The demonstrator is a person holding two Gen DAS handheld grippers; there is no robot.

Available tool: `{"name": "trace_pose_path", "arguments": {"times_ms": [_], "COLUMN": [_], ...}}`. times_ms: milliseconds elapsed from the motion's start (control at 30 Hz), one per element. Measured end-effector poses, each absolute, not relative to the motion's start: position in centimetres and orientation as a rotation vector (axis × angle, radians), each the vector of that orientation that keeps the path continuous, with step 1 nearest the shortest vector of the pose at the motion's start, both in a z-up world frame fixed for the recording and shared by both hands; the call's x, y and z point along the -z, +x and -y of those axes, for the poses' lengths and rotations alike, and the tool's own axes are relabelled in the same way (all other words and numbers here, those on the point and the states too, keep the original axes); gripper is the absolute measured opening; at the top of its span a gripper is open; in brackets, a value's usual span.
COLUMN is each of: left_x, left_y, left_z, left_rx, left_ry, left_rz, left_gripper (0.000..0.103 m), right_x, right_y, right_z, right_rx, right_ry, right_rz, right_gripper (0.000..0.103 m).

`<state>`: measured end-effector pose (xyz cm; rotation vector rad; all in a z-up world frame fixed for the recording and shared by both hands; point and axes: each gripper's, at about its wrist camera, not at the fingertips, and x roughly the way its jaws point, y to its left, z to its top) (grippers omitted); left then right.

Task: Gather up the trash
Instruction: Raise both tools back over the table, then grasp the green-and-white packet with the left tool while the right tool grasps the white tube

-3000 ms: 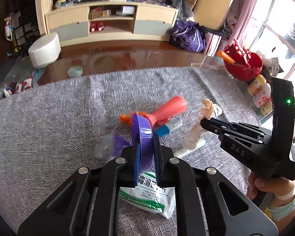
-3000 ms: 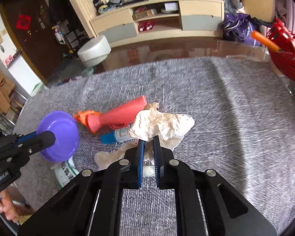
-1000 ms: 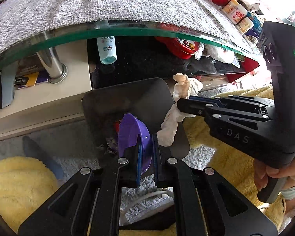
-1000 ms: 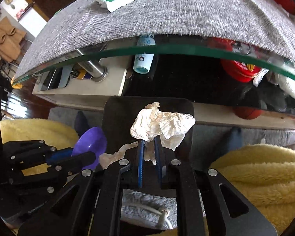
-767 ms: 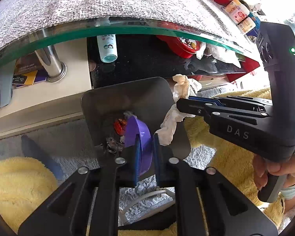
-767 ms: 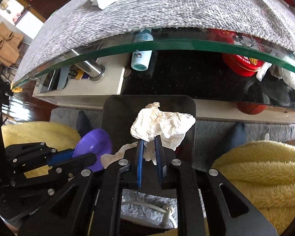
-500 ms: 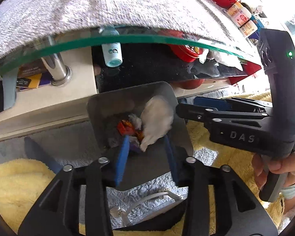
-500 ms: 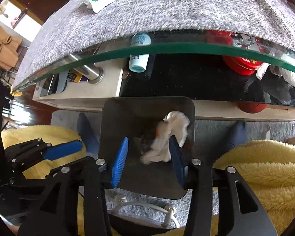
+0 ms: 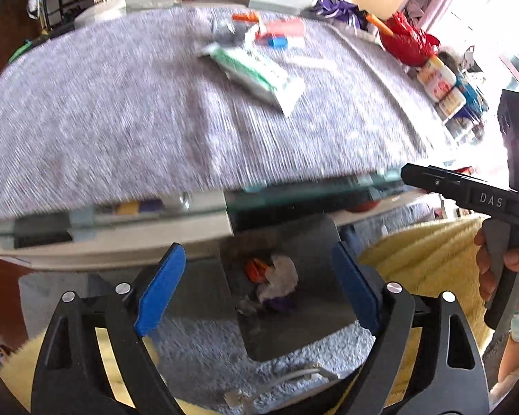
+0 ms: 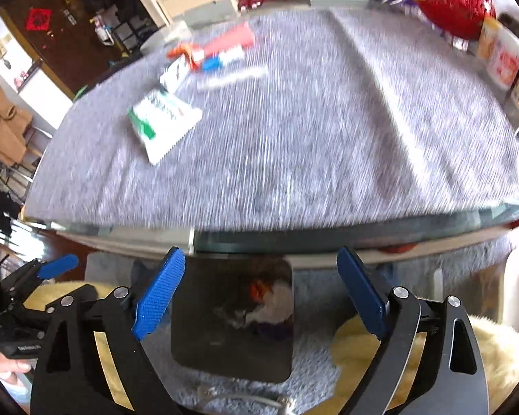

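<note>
My left gripper is open and empty above a dark trash bin on the floor by the table's front edge. My right gripper is open and empty above the same bin. In the bin lie a crumpled white tissue, a purple lid and orange scraps. On the grey tablecloth lie a green-and-white packet, a red tube, a blue-capped tube and a white strip.
The glass table edge runs just beyond the bin. A red basket and bottles stand at the table's far right. Yellow fluffy cushions flank the bin. A white cable lies on the grey rug.
Both grippers opened and let the purple lid and the tissue fall into the bin. Both have since risen and tilted up, bringing the tabletop into view.
</note>
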<state>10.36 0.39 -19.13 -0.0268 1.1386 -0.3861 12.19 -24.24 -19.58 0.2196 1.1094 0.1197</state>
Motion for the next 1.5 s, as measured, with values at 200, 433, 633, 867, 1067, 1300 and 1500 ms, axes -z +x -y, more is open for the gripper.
{"name": "trace_pose_path", "arguments": {"times_ms": [200, 433, 633, 867, 1067, 1300, 1500], "left_x": [17.2, 16.8, 17.0, 17.8, 19.5, 20.5, 20.3], "left_y": [13.0, 16.9, 20.4, 23.7, 25.7, 27.0, 26.7], "left_z": [-0.5, 0.5, 2.0, 3.5, 4.3, 4.8, 3.8], "left_rx": [0.364, 0.371, 0.375, 0.368, 0.370, 0.347, 0.382], "left_ry": [-0.024, -0.039, -0.038, -0.007, -0.015, 0.022, 0.000], "left_rz": [-1.102, -1.092, -1.091, -1.097, -1.119, -1.103, -1.082], "left_gripper": [0.084, 0.084, 0.083, 0.083, 0.066, 0.040, 0.011], "right_x": [18.3, 18.3, 18.3, 19.9, 20.8, 21.4, 21.3], "right_y": [14.8, 18.0, 22.1, 26.3, 28.3, 29.5, 29.6], "right_z": [24.7, 24.7, 24.0, 23.6, 22.1, 21.1, 20.4], "right_rx": [-0.109, -0.109, -0.102, -0.107, -0.125, -0.134, -0.125], "right_ry": [0.206, 0.187, 0.149, 0.170, 0.197, 0.196, 0.191], "right_rz": [-1.074, -1.063, -1.033, -1.076, -1.089, -1.104, -1.098], "right_gripper": [0.090, 0.090, 0.090, 0.090, 0.090, 0.090, 0.091]}}
